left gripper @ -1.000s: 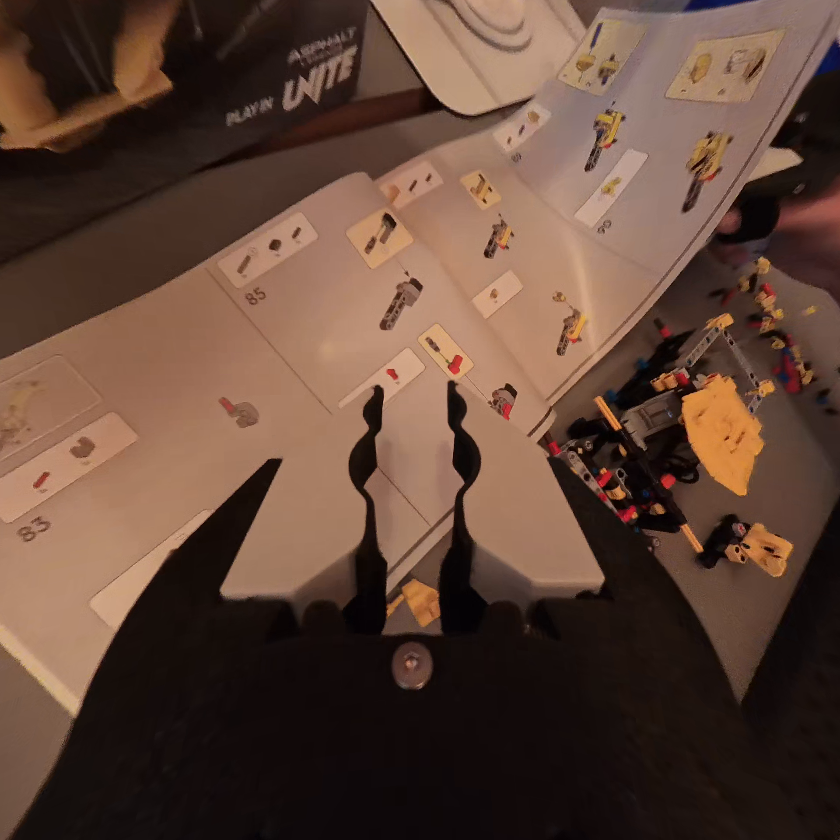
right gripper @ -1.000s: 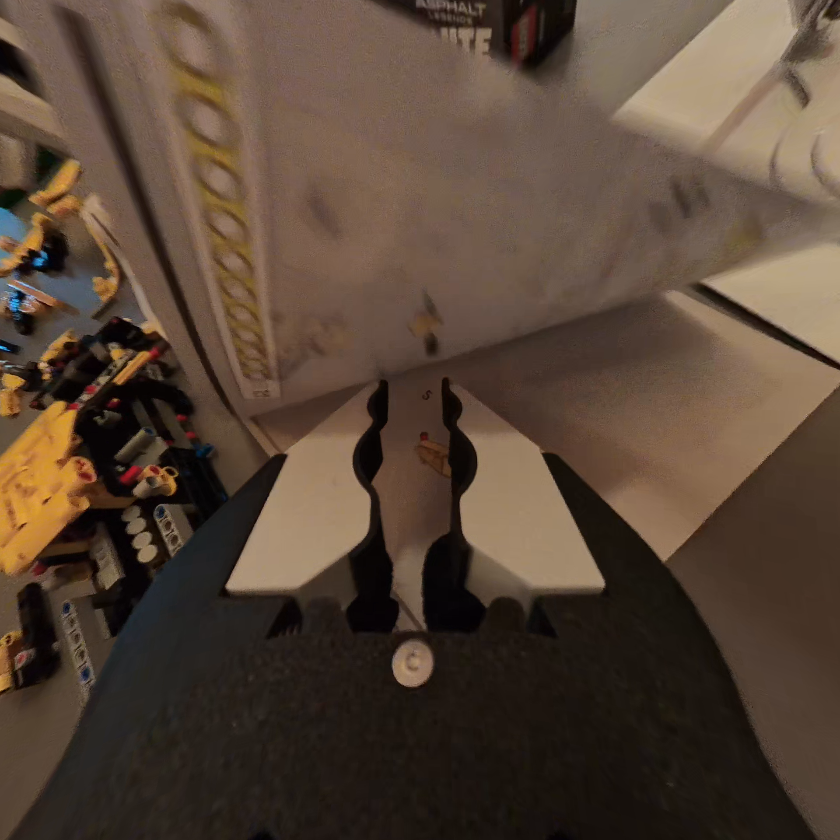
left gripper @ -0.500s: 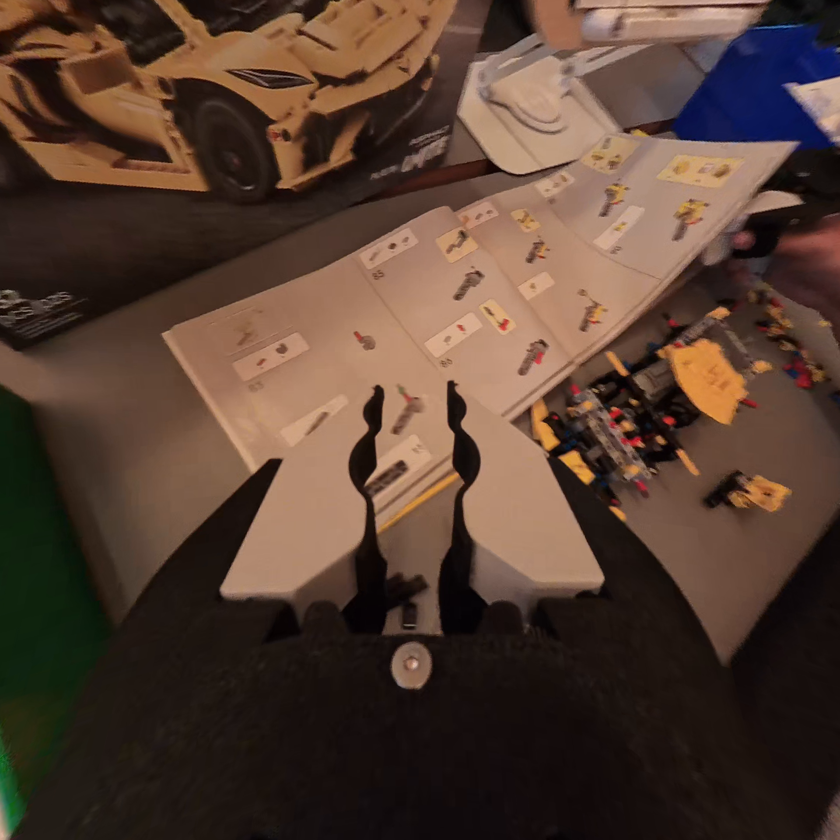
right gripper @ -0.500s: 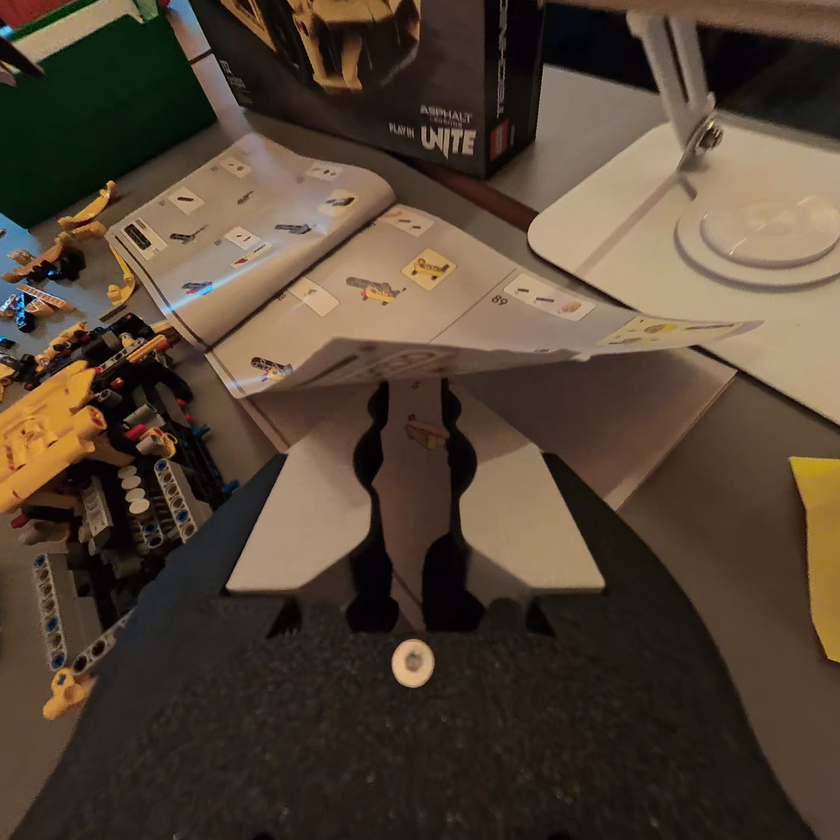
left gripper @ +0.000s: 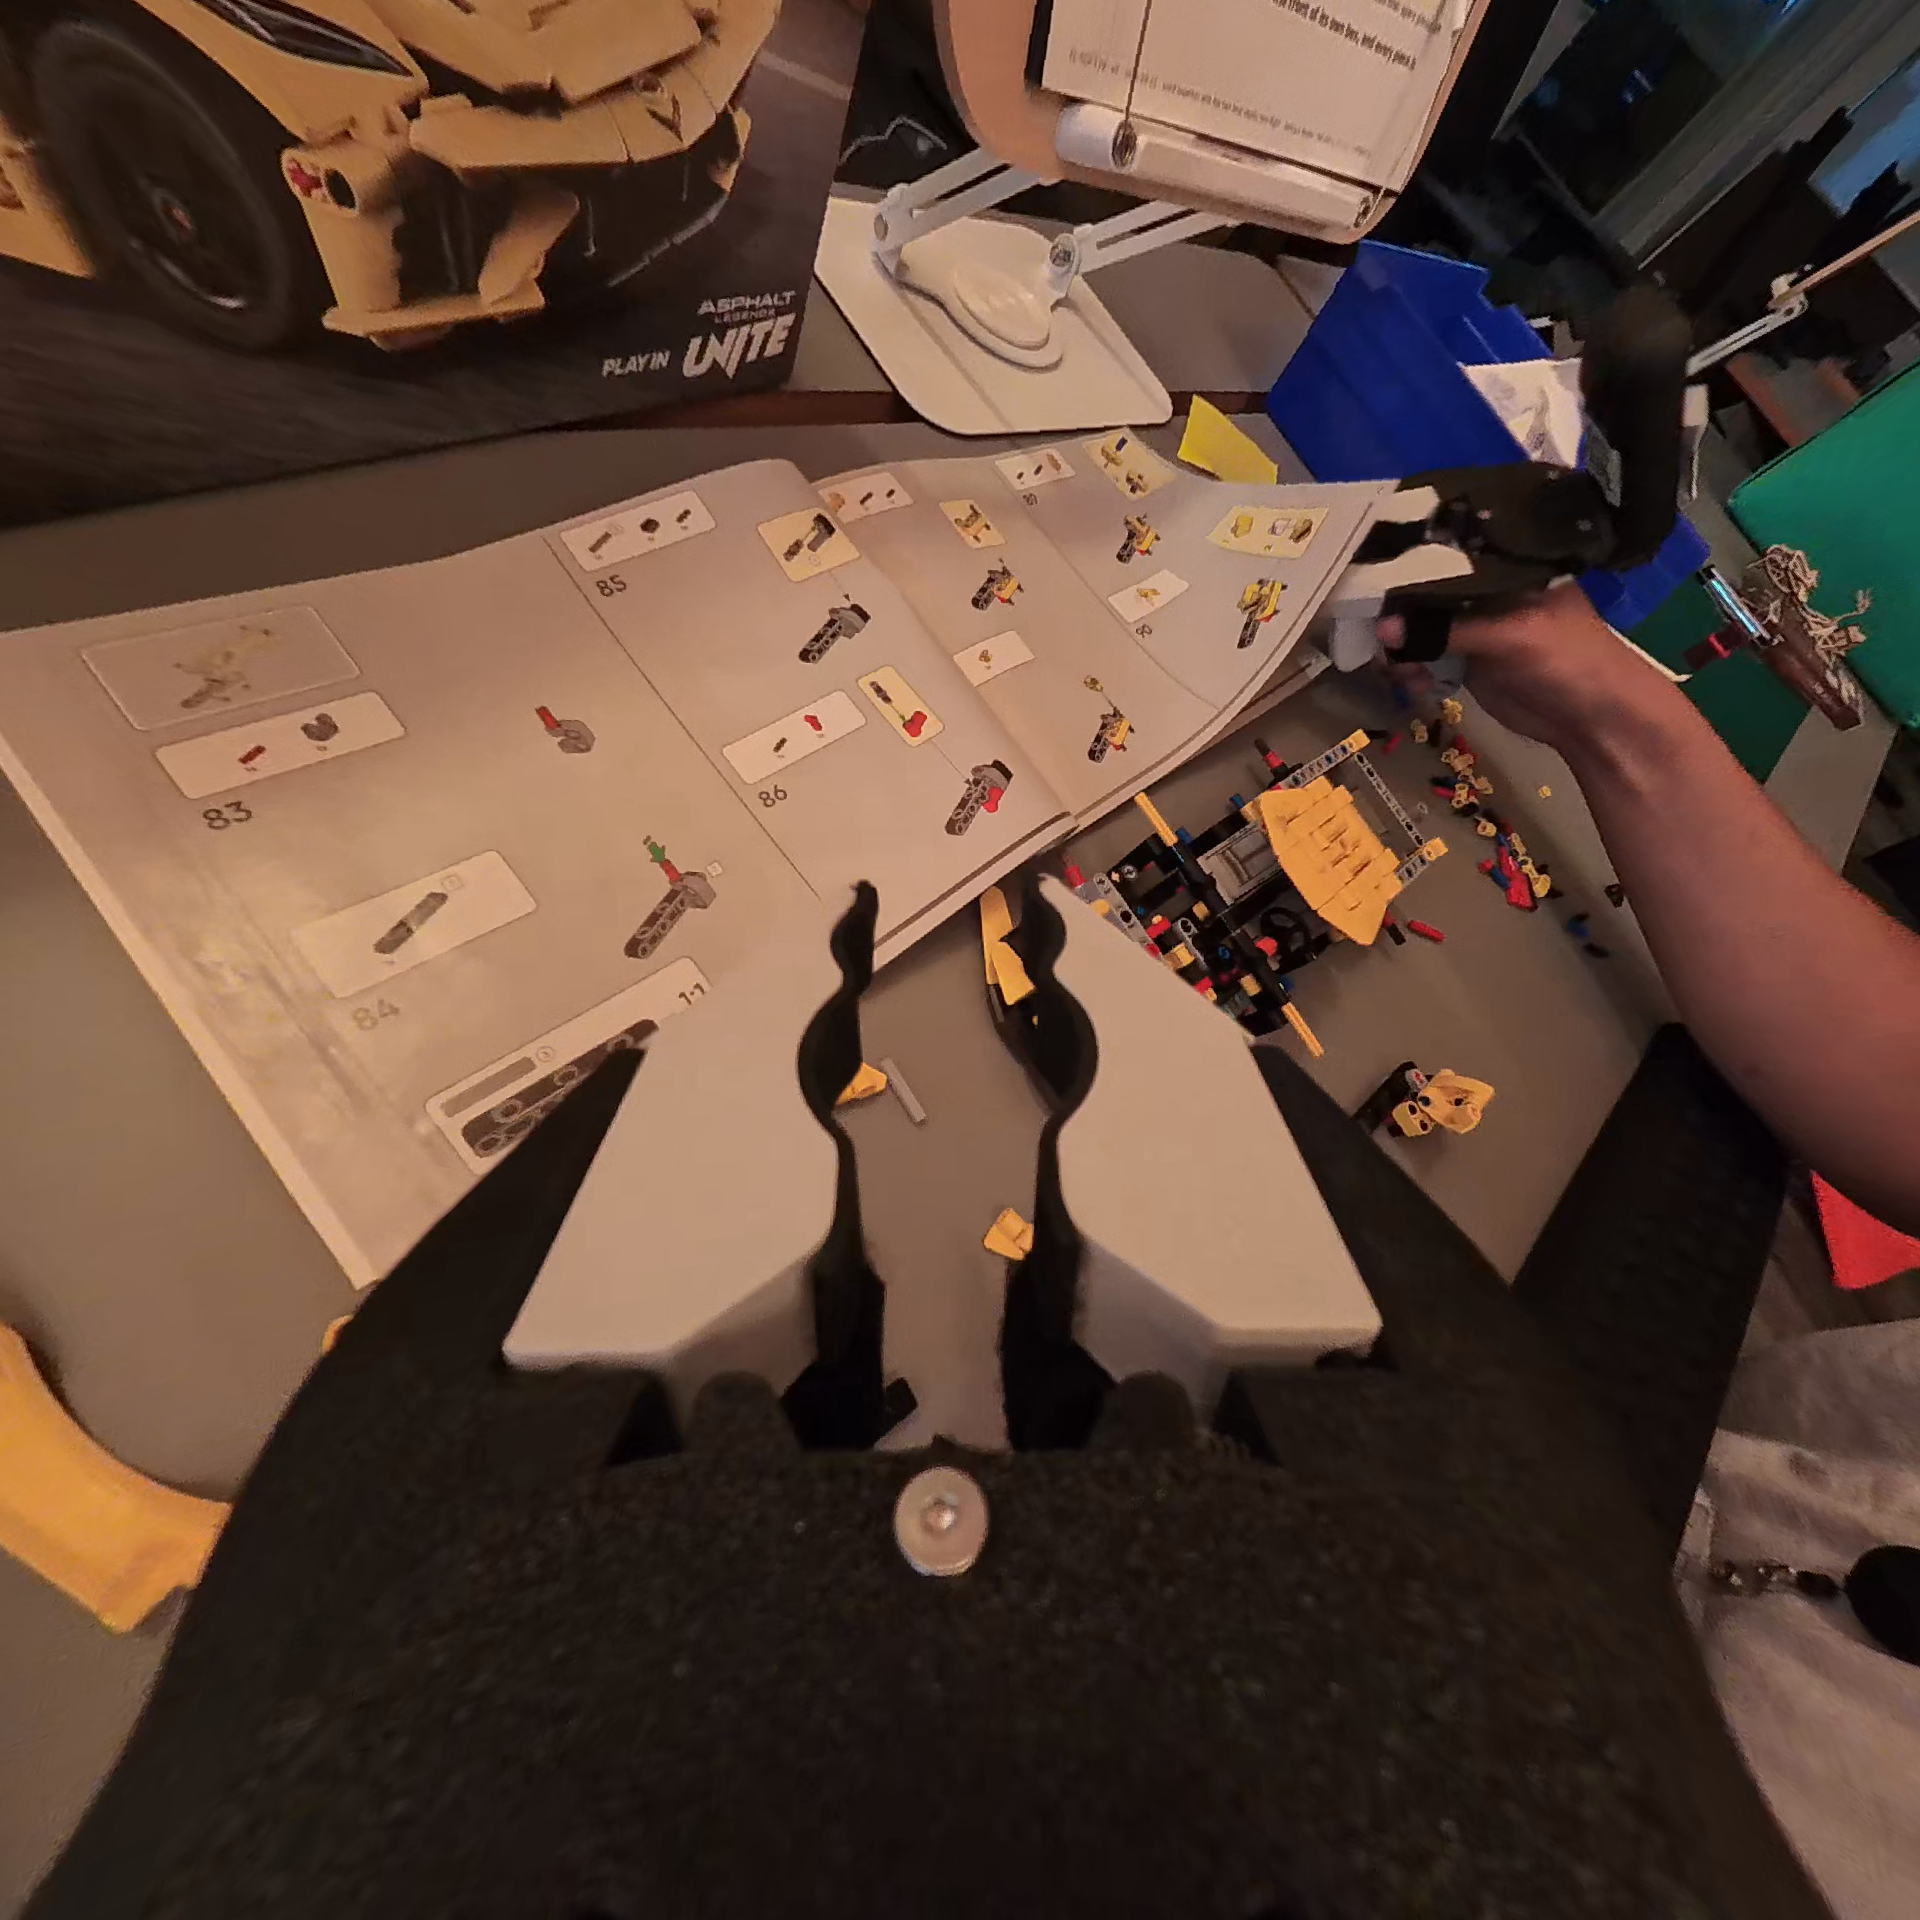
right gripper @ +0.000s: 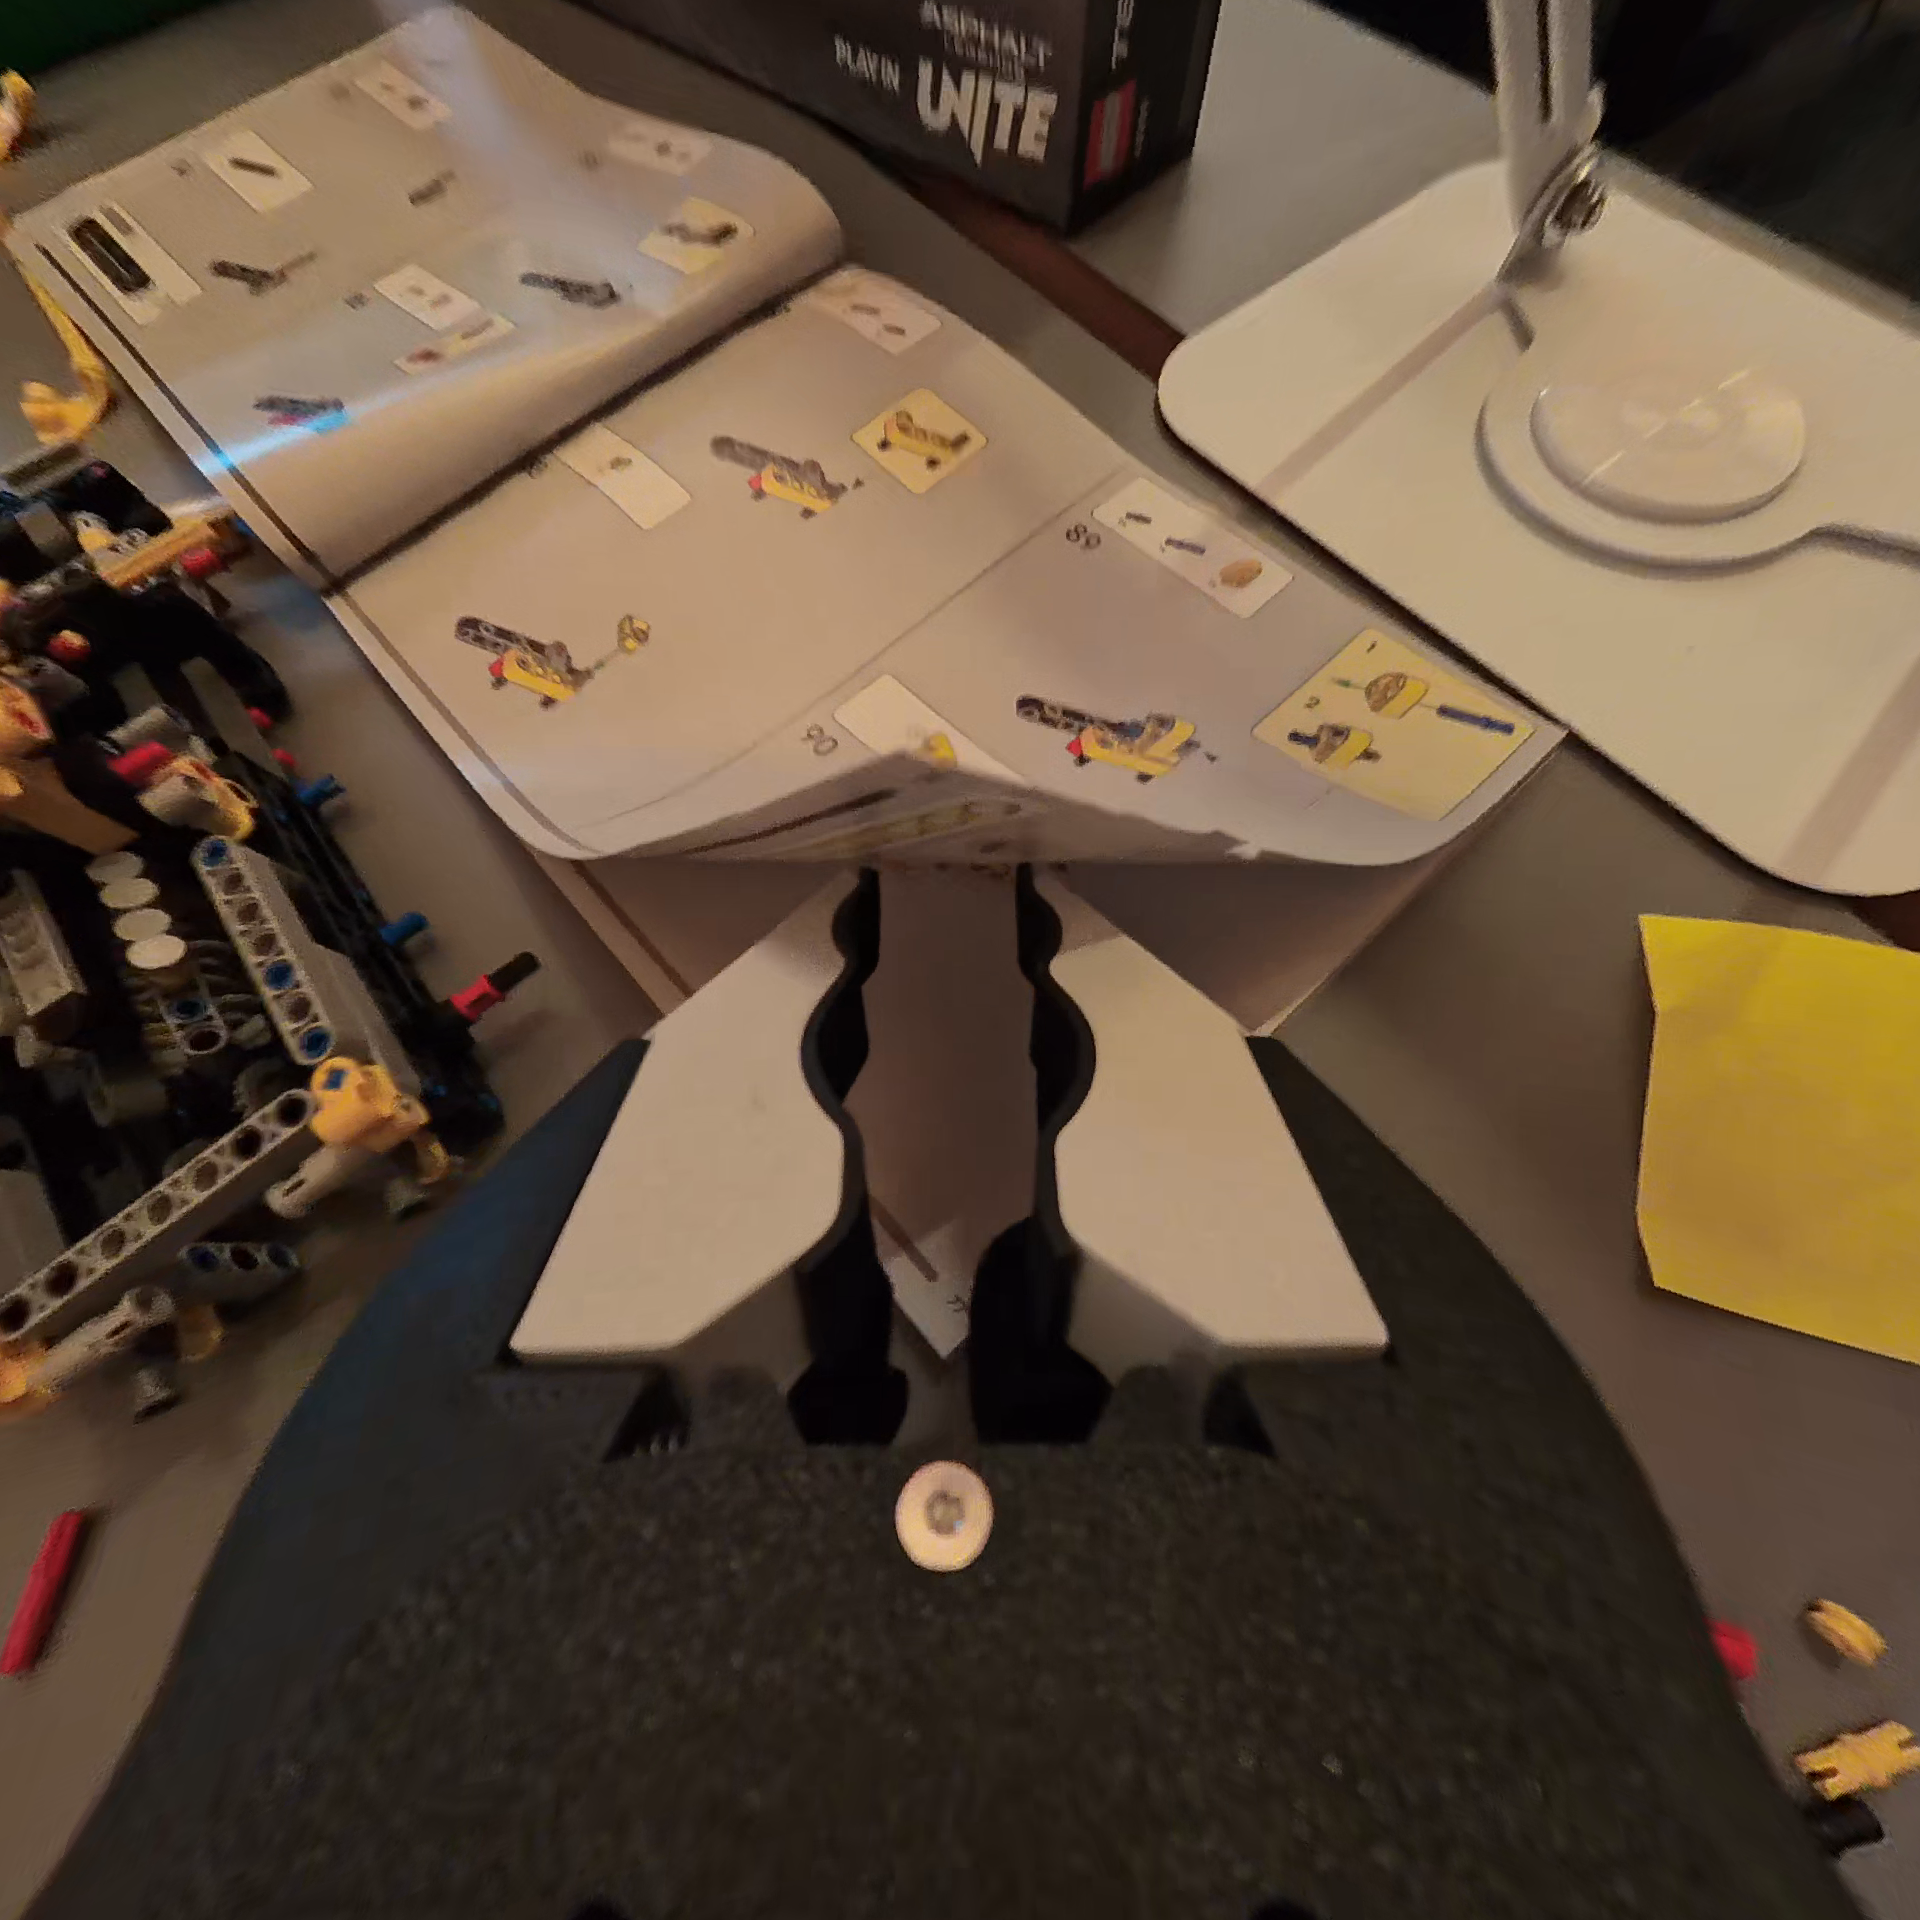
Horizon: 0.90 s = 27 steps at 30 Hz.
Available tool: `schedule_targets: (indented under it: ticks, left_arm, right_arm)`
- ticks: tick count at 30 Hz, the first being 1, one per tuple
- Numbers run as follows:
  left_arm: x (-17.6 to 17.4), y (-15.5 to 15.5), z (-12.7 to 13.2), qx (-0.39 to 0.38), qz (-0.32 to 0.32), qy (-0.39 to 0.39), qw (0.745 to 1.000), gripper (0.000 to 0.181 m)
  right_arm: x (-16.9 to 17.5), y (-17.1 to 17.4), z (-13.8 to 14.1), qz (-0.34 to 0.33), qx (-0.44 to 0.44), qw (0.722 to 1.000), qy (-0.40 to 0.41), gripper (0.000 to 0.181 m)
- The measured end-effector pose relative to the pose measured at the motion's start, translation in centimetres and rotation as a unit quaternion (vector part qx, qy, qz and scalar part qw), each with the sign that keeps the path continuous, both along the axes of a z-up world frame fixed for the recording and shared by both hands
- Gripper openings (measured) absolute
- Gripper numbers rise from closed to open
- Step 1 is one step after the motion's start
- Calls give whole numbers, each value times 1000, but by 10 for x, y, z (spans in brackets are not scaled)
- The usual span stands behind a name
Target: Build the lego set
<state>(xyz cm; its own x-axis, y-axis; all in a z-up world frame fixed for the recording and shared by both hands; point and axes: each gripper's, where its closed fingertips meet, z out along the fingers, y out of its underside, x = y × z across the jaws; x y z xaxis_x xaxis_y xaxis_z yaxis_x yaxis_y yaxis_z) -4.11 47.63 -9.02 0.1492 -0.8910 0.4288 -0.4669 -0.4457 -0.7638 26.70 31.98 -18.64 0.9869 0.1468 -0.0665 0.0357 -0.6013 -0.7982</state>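
Observation:
The open instruction booklet (left gripper: 520,779) lies on the grey table. The partly built yellow and black model (left gripper: 1320,852) sits to its right. My left gripper (left gripper: 948,904) is open and empty, above the table at the booklet's near edge. A small yellow piece (left gripper: 1008,1234) and a grey pin (left gripper: 902,1089) lie between its fingers on the table. My right gripper (right gripper: 945,883) is open, its fingertips under the lifted edge of the booklet's right-hand pages (right gripper: 935,665). It also shows in the left wrist view (left gripper: 1382,566), held by a hand. The model (right gripper: 156,935) is to its left.
The set's box (left gripper: 416,208) stands at the back, next to a white stand base (left gripper: 987,312). A blue bin (left gripper: 1403,364) and a green box (left gripper: 1849,540) are at the right. A yellow paper (right gripper: 1787,1122) lies right of the booklet. Loose pieces (left gripper: 1496,831) lie around the model, and a small yellow and black sub-assembly (left gripper: 1439,1103) lies nearer. My hands' fingertips stand some 35 centimetres from each other.
The pages over my right gripper have swung from nearly upright down to a low curve. My left gripper has pulled back off the booklet toward its near edge.

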Motion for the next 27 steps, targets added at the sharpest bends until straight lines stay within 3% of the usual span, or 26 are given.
schedule_targets:
  ticks: [4, 6, 8, 9, 11, 16, 22, 27]
  left_arm:
    - [0, -3, -6, -4, -8, 13, 1000, 28]
    - [1, -4, -3, -1, -10, 12, 1000, 28]
    - [2, -6, 1, 2, -12, 6, 1000, 28]
    - [3, -7, 3, 4, -11, 3, 1000, 28]
    - [4, -6, 4, 7, -12, 2, 1000, 28]
    - [13, -1, 3, -9, -20, -1, 1000, 35]
    - [16, -5, 16, 24, -19, -24, 999, 36]
    - [20, 12, -9, 60, 10, 34, 998, 35]
  right_arm:
    - [8, 9, -25, -7, -88, 996, -30, 20]
    - [10, 22, -21, -9, -94, 994, -46, 94]
    - [-4, 42, -8, 12, -70, 997, -28, 102]
    - [-15, 56, 4, 25, -42, 999, -18, 99]
    - [-35, 81, 19, 59, -21, 998, -23, 77]
    - [-96, 137, 17, 162, -42, 985, -46, 19]
    - [-178, 171, 3, 252, -68, 963, -67, 19]
    - [-193, 177, -21, 267, -96, 956, -71, 15]
